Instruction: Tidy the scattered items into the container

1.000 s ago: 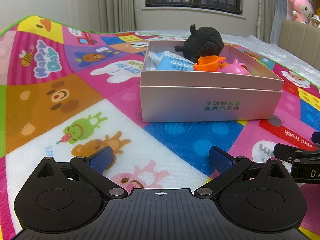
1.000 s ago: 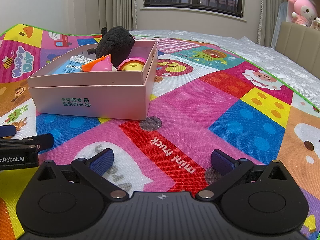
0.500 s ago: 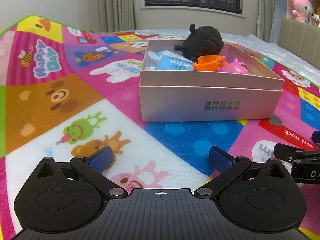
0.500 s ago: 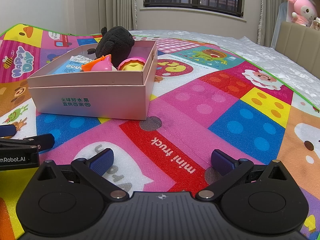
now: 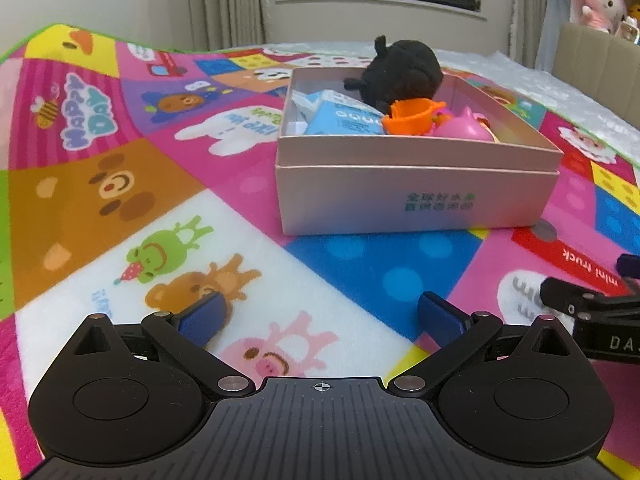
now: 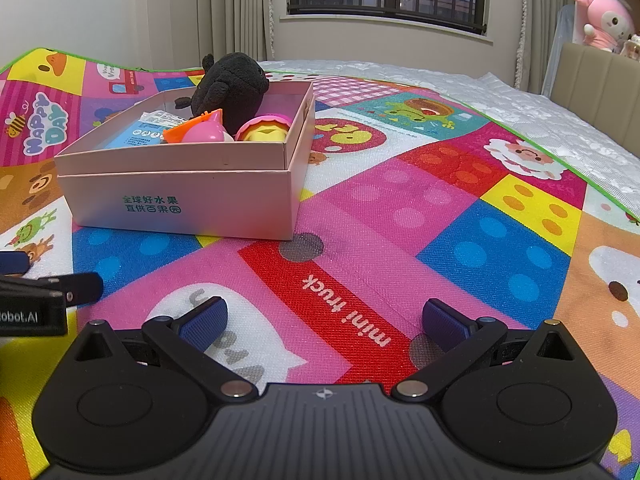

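Note:
A pink cardboard box (image 5: 416, 200) (image 6: 180, 200) stands on the colourful play mat. It holds a black plush toy (image 5: 404, 70) (image 6: 232, 88), a blue packet (image 5: 344, 120) (image 6: 136, 136), an orange cup (image 5: 412, 116), a pink toy (image 5: 460, 128) (image 6: 208, 132) and a yellow-and-pink toy (image 6: 264, 132). My left gripper (image 5: 322, 314) is open and empty, low over the mat in front of the box. My right gripper (image 6: 324, 318) is open and empty, to the right of the left one, nearer than the box.
The play mat (image 6: 400, 208) covers a bed with white bedding (image 6: 540, 108) at the back right. A pink plush (image 6: 604, 20) sits on a beige headboard (image 6: 600, 76). Curtains and a window are behind. Each gripper shows at the edge of the other's view.

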`<action>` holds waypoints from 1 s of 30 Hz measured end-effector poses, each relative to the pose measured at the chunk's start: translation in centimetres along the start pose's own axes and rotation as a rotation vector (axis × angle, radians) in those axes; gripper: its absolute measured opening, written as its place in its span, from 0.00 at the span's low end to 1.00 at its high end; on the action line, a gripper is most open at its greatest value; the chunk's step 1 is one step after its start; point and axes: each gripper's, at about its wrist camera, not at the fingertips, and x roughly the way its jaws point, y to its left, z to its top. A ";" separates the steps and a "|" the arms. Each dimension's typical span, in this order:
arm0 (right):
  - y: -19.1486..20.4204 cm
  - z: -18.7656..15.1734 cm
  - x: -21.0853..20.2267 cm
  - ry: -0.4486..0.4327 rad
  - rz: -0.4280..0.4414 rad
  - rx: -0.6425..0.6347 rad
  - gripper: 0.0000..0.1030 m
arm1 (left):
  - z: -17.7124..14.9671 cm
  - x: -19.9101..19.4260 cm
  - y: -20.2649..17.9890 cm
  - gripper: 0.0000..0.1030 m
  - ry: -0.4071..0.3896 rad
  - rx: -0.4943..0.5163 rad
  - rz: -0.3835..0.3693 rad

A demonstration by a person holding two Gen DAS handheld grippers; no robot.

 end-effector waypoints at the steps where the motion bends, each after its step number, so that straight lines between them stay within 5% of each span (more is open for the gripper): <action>1: 0.0 0.0 0.0 0.000 0.000 0.000 1.00 | -0.1 0.0 0.0 1.00 -0.005 -0.001 -0.002; 30: 0.0 0.0 0.0 0.000 0.000 0.000 1.00 | -0.5 -0.1 0.5 1.00 -0.043 -0.031 -0.021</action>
